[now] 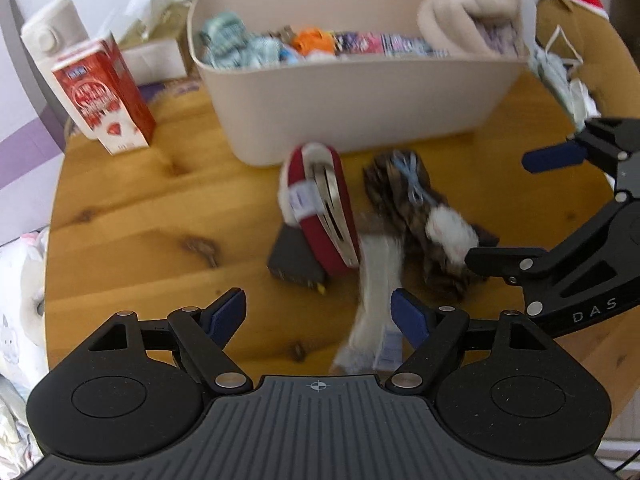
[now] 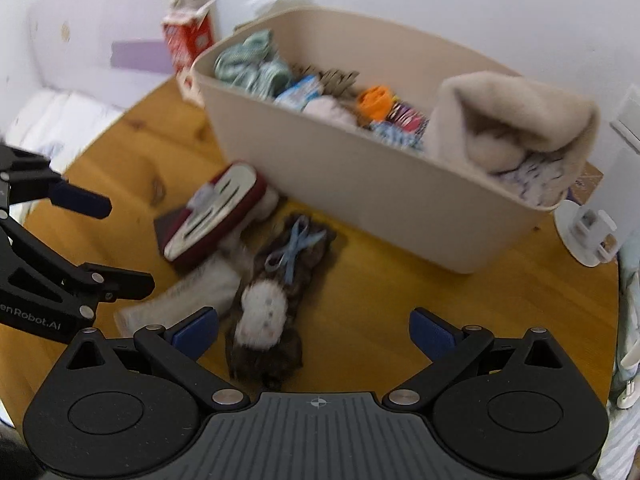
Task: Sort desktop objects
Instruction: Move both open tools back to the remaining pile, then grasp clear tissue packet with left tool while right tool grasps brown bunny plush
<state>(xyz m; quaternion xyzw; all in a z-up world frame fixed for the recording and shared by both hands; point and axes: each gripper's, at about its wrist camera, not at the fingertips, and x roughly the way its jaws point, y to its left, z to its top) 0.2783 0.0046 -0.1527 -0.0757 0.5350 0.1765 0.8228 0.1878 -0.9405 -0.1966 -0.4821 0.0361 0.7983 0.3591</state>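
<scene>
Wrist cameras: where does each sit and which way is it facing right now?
Left wrist: on the left hand-held gripper, open, facing the beige bin; the right hand-held gripper enters from the right.
Right wrist: on the right gripper, open, facing the bin from the right; the left gripper enters from the left.
Shared: bin, red slipper, brown plush slipper, milk carton.

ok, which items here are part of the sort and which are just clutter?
Part of the job:
- beige bin, already holding small items
- red slipper
- dark furry piece with blue bow
- white cloth strip
- dark flat block

Likely just lying about:
- red carton
- white roll behind it
</scene>
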